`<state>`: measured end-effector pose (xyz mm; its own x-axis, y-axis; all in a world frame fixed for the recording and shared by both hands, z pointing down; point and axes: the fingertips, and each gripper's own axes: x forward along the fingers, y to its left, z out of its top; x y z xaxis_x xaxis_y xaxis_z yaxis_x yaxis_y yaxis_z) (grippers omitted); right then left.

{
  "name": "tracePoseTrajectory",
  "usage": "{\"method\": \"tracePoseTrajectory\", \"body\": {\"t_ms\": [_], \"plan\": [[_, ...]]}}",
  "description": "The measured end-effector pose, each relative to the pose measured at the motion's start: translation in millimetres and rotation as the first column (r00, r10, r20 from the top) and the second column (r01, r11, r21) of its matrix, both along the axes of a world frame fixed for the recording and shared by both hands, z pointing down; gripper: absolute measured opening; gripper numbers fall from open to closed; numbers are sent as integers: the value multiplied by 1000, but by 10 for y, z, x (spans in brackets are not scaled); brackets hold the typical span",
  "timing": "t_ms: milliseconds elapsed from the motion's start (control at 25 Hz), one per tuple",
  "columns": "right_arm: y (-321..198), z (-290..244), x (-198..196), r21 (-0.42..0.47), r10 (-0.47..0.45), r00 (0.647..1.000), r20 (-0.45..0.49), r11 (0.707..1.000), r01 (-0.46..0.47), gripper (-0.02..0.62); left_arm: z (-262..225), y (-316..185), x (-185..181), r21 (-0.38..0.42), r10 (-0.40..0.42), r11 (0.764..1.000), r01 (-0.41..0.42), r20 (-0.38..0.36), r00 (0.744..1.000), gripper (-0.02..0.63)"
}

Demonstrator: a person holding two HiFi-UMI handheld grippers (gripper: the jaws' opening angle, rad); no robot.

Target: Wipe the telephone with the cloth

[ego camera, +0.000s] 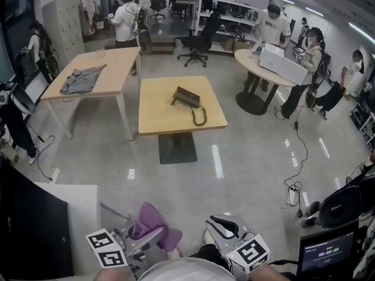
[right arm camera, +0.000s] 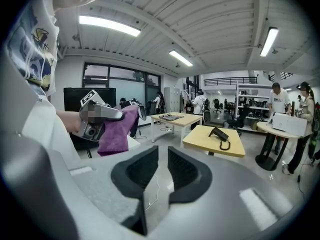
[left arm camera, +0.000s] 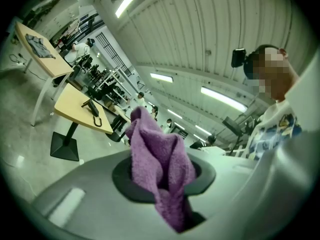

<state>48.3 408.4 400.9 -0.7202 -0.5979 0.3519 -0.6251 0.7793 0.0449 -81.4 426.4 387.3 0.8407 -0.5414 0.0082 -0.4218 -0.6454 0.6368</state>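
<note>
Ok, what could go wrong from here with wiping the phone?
1. The cloth is only partly pinched in the left gripper and the rest is loose, so it may slip out while rubbing.
2. The phone lies loose on the table, its cord looped toward the edge. A wipe could shove it or snag the cord.
3. The right gripper is open and empty, so nothing steadies the phone yet.

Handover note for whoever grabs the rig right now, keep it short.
Left tongs: shut on the purple terry cloth.
Right tongs: slightly open, nothing between them.
The black corded telephone lies on the square light wooden table, across the floor ahead, not yet within reach.
Done: cloth in hand.
Left: walk to the table and wipe the telephone.
</note>
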Motion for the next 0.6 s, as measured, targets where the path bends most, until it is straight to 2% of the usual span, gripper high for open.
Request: {"method": "tracePoseTrajectory", "body": {"t_ms": [440,600], "plan": [[-71,-33,-10,-11,-32,999,1,999,32,55,-19,-64,70,-5,-1,1000,1,0,1000,91],[-157,26,104,-30,-16,1000,3,999,16,55,16,-183,156,-19,0,1000,0,0,1000,91]]}}
